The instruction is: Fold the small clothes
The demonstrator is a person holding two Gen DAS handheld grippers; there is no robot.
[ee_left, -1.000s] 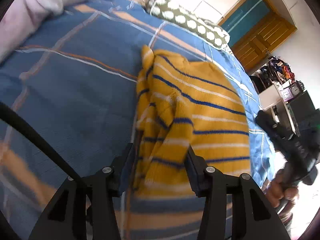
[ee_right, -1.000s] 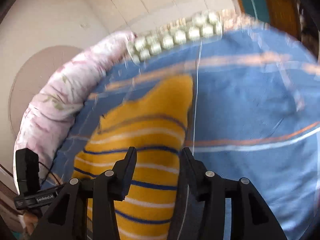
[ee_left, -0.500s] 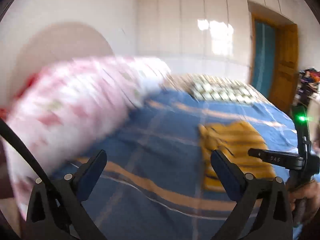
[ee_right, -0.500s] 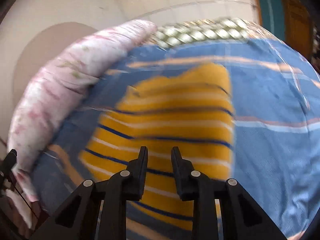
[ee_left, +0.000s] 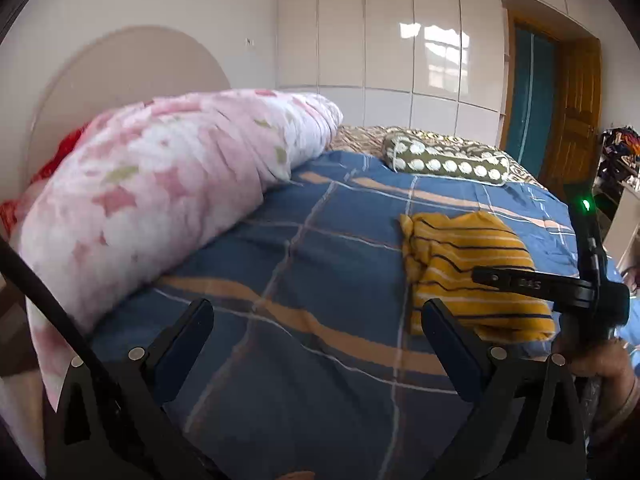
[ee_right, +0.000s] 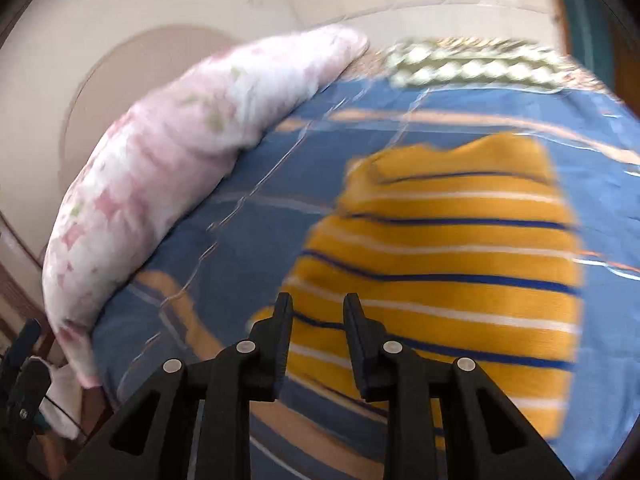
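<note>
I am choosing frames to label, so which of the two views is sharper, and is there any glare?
Left wrist view: mostly sharp; the yellow striped sweater and the spotted pillow show clear edges, and window glare sits on the glossy wardrobe doors. Right wrist view: motion blur smears the sweater's stripes and the pillow; only the gripper's own jaws look crisp.

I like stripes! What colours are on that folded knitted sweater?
Mustard-yellow knitted sweater with thin navy and white stripes; closest in the right wrist view.

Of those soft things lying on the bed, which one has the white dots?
The small olive-green pillow at the far end of the bed. The long roll is pink and flowery, and the yellow jumper is striped.
</note>
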